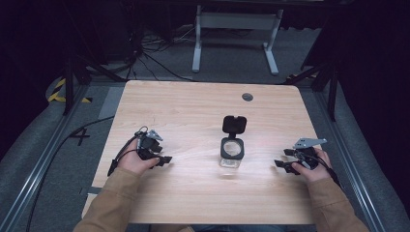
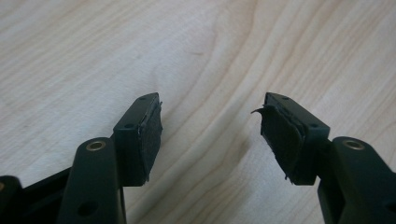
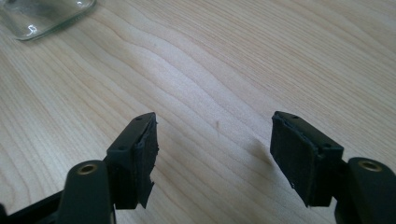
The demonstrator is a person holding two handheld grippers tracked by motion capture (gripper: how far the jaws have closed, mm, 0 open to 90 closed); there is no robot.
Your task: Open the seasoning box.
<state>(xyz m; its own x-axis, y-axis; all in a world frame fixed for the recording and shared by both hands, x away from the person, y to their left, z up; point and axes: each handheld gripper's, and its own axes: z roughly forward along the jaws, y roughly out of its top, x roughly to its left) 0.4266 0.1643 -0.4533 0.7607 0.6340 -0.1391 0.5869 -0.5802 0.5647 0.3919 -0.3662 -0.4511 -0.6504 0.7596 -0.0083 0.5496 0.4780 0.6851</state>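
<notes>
Both hands low, left gripper (image 1: 164, 160) and right gripper (image 1: 282, 159) spread wide and empty, flanking the open-lidded glass jar (image 1: 231, 153) — reach in next.

A light wooden table (image 1: 193, 106) stands on grey carpet (image 1: 232, 53). Behind it are a white frame stand (image 1: 235, 21), loose black cables (image 1: 145, 53) and dark curtains (image 1: 372, 43). Metal rails (image 1: 43, 159) flank the table, with yellow-black tape (image 1: 58, 92) at left
</notes>
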